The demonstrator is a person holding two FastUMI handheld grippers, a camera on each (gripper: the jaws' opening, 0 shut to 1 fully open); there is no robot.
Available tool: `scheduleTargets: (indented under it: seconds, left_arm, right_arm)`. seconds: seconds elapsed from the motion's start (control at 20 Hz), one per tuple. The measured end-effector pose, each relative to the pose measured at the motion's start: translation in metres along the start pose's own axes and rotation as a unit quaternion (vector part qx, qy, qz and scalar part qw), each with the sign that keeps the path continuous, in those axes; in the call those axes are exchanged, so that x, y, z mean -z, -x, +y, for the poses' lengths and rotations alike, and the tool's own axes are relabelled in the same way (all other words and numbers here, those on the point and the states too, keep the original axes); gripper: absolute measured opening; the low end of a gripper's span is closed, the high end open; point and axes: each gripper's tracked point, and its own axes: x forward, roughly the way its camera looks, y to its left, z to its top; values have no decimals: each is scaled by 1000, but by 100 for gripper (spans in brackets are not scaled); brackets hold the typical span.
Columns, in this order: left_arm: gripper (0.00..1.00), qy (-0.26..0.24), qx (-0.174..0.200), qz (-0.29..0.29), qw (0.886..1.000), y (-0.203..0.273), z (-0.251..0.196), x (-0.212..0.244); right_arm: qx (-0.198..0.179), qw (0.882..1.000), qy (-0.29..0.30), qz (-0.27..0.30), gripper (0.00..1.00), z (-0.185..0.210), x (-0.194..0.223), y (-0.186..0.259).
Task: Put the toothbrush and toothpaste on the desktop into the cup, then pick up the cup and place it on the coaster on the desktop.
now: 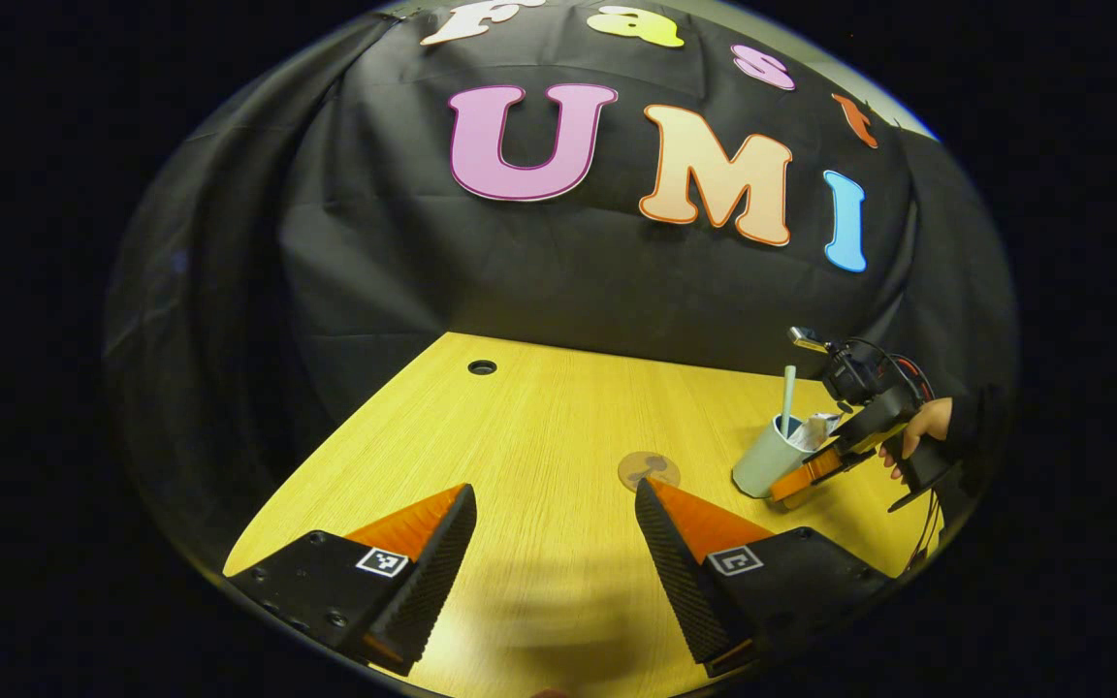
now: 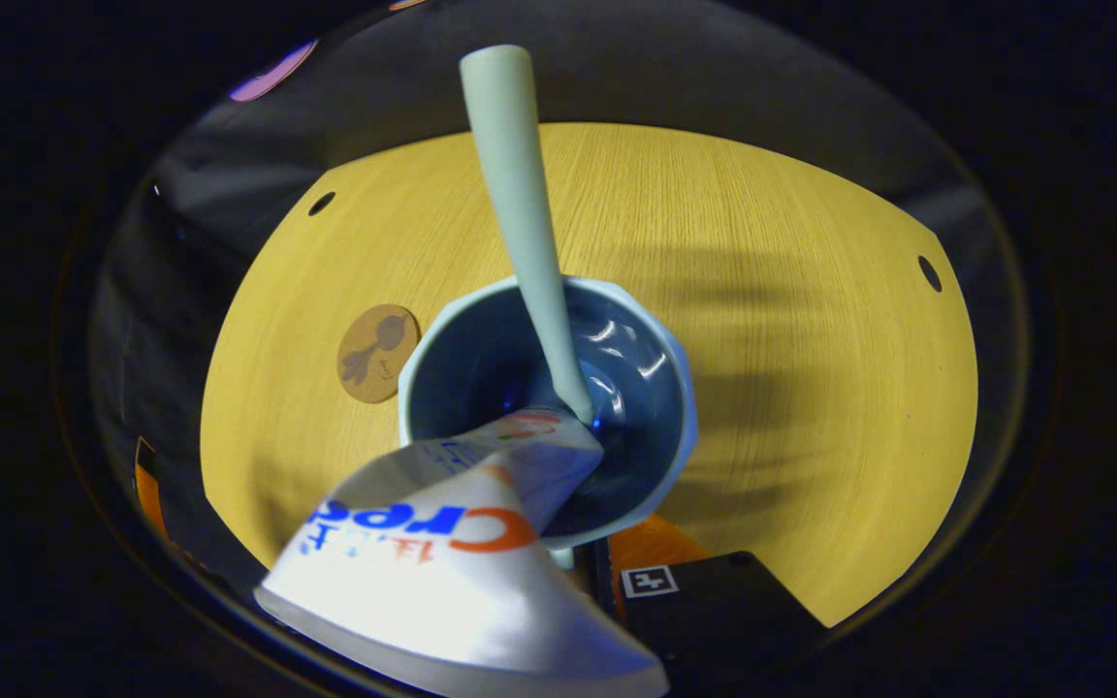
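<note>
- Your right gripper [image 1: 815, 465] sits low against the cup [image 1: 764, 460] in the left gripper view, held by a hand [image 1: 919, 427]; the cup's wall appears to lie between its fingers, but you cannot tell from either view whether both fingers press on it
- Your left gripper [image 1: 556, 523] hangs above the desktop [image 1: 520, 427] with its fingers spread wide and nothing between them
- The toothbrush [image 2: 520, 194] stands in the cup [image 2: 617, 388], its handle leaning up and out over the rim
- The toothpaste [image 2: 452, 543] is in the cup as well, one end inside, the crimped tail hanging out over the near rim in the right gripper view
- The coaster [image 2: 378, 352] lies flat on the desktop [image 2: 762, 291] just beside the cup and carries nothing; in the left gripper view the coaster [image 1: 649, 470] lies between your left gripper and the cup
- Judged status: both loading steps are complete
- Remaining: secure the cup, lift it, set it on the coaster
- Keep the cup upright during transfer; the overhanging tube may tip it
</note>
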Motion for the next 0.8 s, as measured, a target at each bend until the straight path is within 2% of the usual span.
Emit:
scheduleTargets:
  seconds: [0.35,0.8]
  left_arm:
    - [95,13,2,-1,1000,0,14,-1]
    - [95,30,-9,2,999,5,55,5]
  right_arm:
    - [-17,999,28,-18,34,11,-11,9]
    - [-17,998,56,-19,34,21,-17,7]
